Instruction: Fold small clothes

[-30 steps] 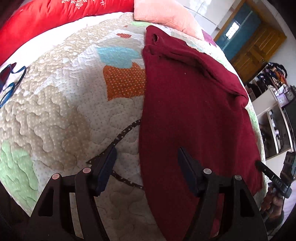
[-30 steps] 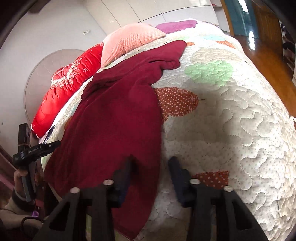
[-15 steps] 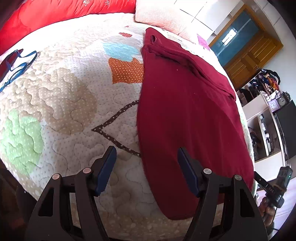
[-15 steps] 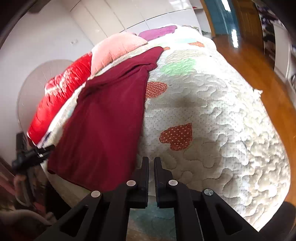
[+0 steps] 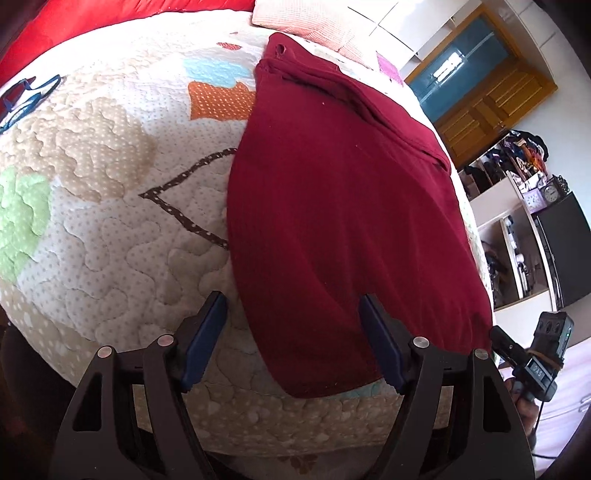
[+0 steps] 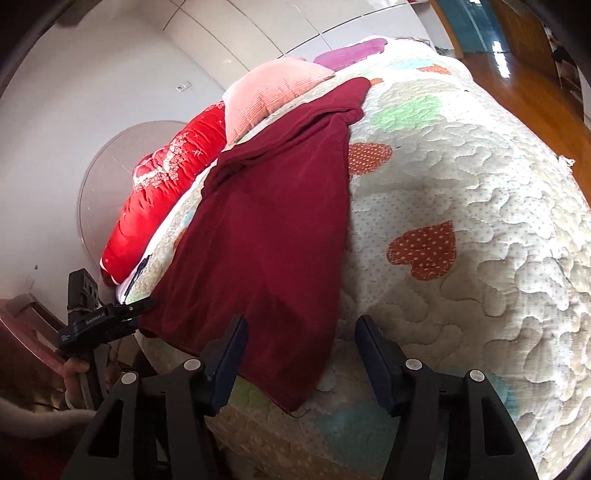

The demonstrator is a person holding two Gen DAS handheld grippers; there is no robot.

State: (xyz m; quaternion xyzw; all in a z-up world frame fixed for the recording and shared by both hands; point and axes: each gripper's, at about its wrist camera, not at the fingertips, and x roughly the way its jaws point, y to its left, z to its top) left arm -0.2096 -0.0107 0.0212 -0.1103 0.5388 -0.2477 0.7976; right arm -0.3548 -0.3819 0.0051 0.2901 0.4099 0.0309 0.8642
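Left wrist view: dark red garment flat on bed, lengthwise toward pillows; left gripper spread wide over hem. Right wrist view only: heart patches, right gripper spread, empty.

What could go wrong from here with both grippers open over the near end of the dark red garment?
1. The dark red garment's near hem lies at the quilt's edge, so a tug could slide it off.
2. The left gripper and right gripper straddle opposite corners; uneven pinches may skew the fold.
3. The bunched far end could stay creased.
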